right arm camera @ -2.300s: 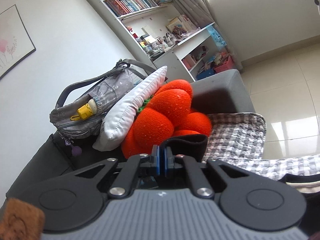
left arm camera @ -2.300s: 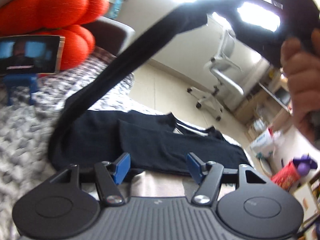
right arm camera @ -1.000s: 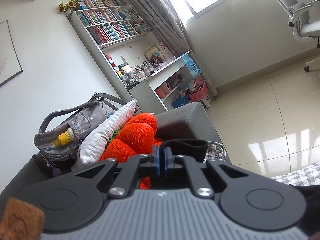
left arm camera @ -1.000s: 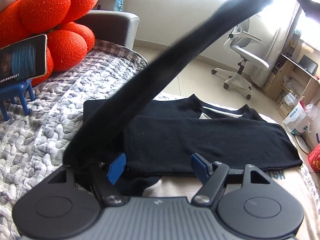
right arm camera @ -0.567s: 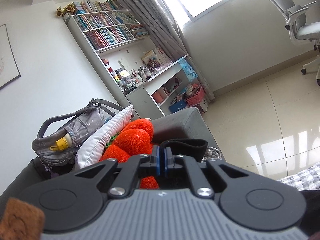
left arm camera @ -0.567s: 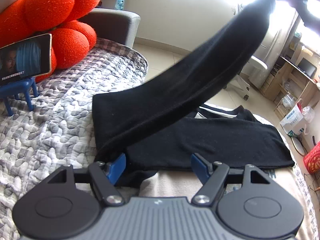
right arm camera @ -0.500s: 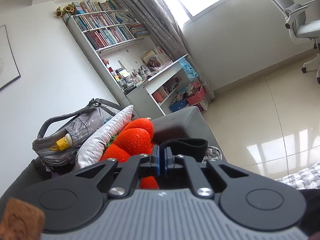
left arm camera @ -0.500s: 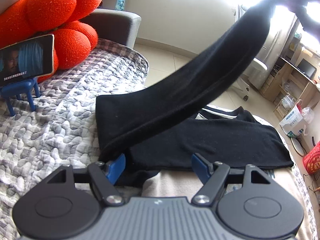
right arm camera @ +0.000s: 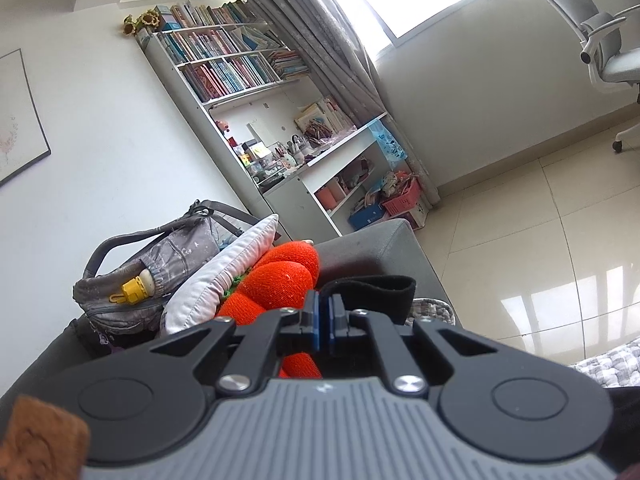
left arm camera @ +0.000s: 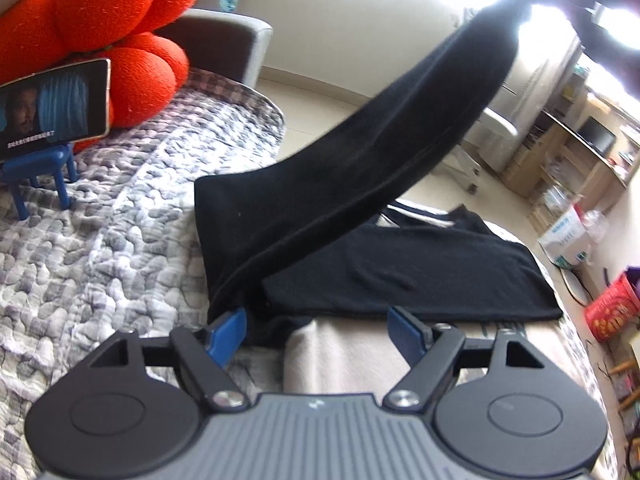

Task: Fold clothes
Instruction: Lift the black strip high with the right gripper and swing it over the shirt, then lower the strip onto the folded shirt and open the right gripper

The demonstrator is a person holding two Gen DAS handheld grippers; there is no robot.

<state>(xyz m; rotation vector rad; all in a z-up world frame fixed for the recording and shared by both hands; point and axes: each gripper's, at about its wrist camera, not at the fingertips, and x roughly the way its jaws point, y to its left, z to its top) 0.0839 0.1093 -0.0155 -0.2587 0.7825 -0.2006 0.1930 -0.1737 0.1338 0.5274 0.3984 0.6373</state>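
Observation:
A black garment (left arm camera: 400,272) lies partly folded on a beige cloth over the bed. One long black sleeve (left arm camera: 384,152) rises from its left side up to the top right of the left wrist view, stretched taut. My right gripper (right arm camera: 324,322) is shut on the cuff of that sleeve (right arm camera: 376,288), held high in the air. My left gripper (left arm camera: 316,328) is open just short of the garment's near edge; its left pad (left arm camera: 228,330) touches the base of the raised sleeve.
A grey quilted blanket (left arm camera: 100,232) covers the bed. At the left a phone (left arm camera: 52,108) stands on a small blue stool before an orange cushion (left arm camera: 120,40). An office chair (right arm camera: 600,48), bookshelves (right arm camera: 256,92), boxes and a red basket (left arm camera: 612,312) surround the bed.
The sleeve has swung rightward over the garment and now spreads wider at its base. My right gripper stays shut on the cuff and has tilted up a little. My left gripper stays open.

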